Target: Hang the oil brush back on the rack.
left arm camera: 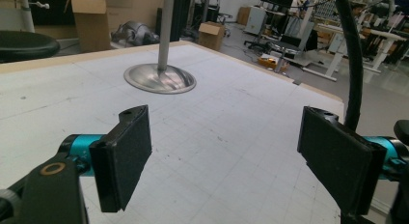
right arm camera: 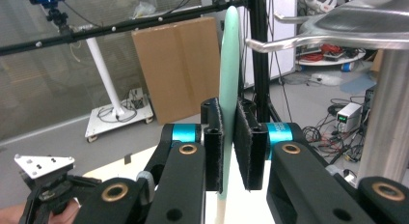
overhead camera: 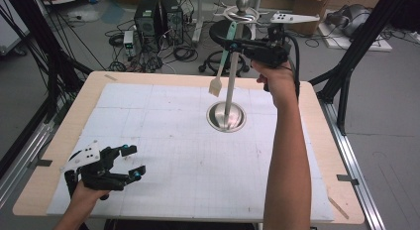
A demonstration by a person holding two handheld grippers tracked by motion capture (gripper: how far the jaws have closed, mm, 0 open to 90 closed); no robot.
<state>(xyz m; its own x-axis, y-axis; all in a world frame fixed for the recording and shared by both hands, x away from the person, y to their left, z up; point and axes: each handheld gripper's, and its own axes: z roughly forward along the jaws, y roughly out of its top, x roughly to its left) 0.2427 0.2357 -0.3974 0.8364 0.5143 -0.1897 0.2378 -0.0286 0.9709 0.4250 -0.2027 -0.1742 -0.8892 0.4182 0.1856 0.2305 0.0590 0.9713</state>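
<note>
In the high view, the right tool (overhead camera: 236, 41) was raised beside the top of a metal stand (overhead camera: 231, 79), clenched on the pale green handle of a spatula (overhead camera: 224, 61). The spatula hung nearly upright, its cream blade pointing down, well above the counter (overhead camera: 163, 141). The stand was a slim polished pole on a round dished base, topped by a ball and thin hook arms. The left tool (overhead camera: 130, 161) rested low near the counter's near left corner, jaws spread and holding nothing. The counter's white mat carried a faint grid, with a pale wood edge around it.

In the left gripper view, the two black jaws stood wide apart with bare mat between them; their pads looked matte and slightly rough. The stand's base (left arm camera: 160, 78) shone like brushed steel farther back on the counter.

In the right gripper view, the padded jaws pressed on the spatula's handle (right arm camera: 229, 64), a smooth flat strip with a rounded tip, rising close to a stand hook (right arm camera: 279, 42), a curved arm of bright metal. The step looked like hanging the spatula on that hook. To do it well, the grip should stay firm and the handle upright; any hanging hole was too small to make out, so the approach should be slow
</note>
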